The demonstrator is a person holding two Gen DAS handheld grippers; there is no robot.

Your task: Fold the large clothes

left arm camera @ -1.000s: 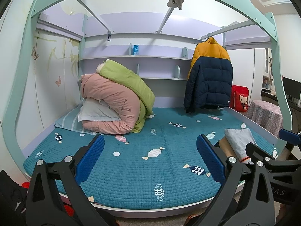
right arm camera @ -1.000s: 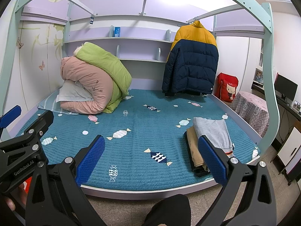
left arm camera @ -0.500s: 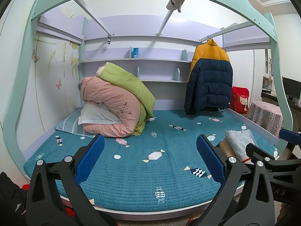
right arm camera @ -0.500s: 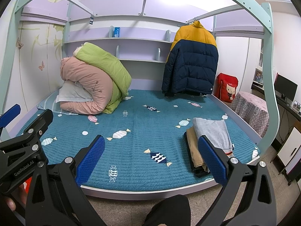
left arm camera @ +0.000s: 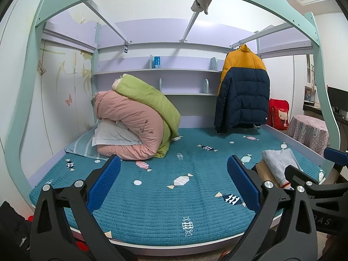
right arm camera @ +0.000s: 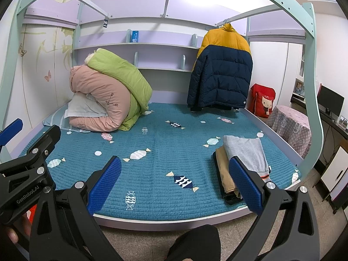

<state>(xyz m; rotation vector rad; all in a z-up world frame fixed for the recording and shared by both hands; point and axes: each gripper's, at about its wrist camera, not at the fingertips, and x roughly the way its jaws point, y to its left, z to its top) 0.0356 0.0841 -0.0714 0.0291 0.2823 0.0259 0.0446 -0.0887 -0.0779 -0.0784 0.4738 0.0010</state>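
Beneath the mint-green loft frame, the teal quilted bed (right arm camera: 156, 152) with its candy-print pattern lies mostly bare in front of you, and the one large garment not yet folded, by my reading, is the puffy navy-and-mustard down jacket (right arm camera: 220, 69), hanging on a hanger from the rail at the far right end of the bed, its long axis vertical and its hem just above the mattress. It sits ahead and to the right of both tools, well apart from either, so you have to reach across the whole bed to get it. Your right gripper (right arm camera: 174, 182) looks the nearer, since the jacket lies closer to its centre line, while for your left gripper (left arm camera: 174, 184) it is further off to the right (left arm camera: 242, 89). Both sets of jaws stand wide open with nothing between the blue ribbed pads. Nearer you, at the right front corner of the bed, a small stack of folded clothes (right arm camera: 239, 163), grey on top of tan on dark, lies with its long axis running away from you, just beyond the right tool's right finger. At the far left a rolled pink-and-green duvet (right arm camera: 108, 91) rests on a pillow, clear of any path to the jacket.
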